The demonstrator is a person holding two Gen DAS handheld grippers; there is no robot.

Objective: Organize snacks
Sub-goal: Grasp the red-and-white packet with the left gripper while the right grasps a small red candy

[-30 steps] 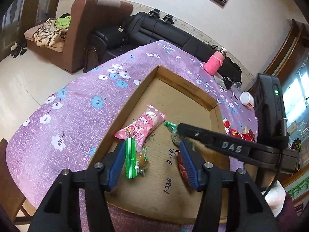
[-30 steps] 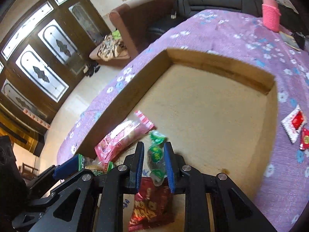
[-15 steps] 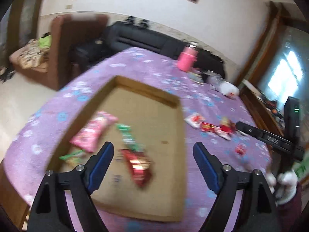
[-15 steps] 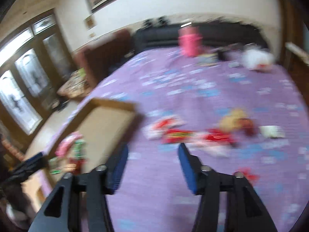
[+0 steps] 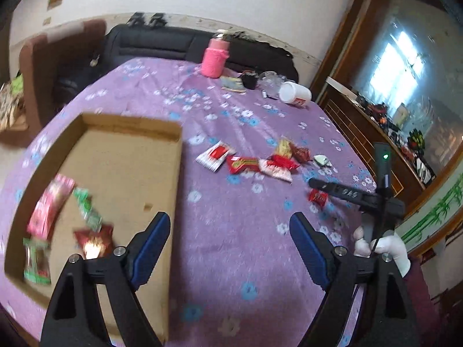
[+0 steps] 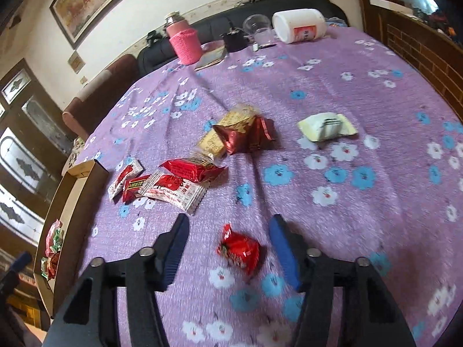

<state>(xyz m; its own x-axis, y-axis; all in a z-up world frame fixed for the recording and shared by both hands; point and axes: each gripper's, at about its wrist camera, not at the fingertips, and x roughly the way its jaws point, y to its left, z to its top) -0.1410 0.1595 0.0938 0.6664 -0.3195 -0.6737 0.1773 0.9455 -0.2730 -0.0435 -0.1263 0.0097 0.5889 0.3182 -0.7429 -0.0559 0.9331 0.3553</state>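
One small red snack packet (image 6: 238, 250) lies on the purple flowered tablecloth (image 6: 361, 217) between the right gripper (image 6: 228, 253)'s closing jaws, pads not yet touching; light, crinkly and slick by the look, it should take best across its puffed middle. Left gripper (image 5: 228, 248) hangs spread and empty beside the cardboard tray (image 5: 127, 167); open cloth surrounds the packet, other wrappers well apart.

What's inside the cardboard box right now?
The cardboard box holds four snacks near its close end: a pink packet, a green candy, a red packet and a green-edged packet. The left gripper covers its near corner.
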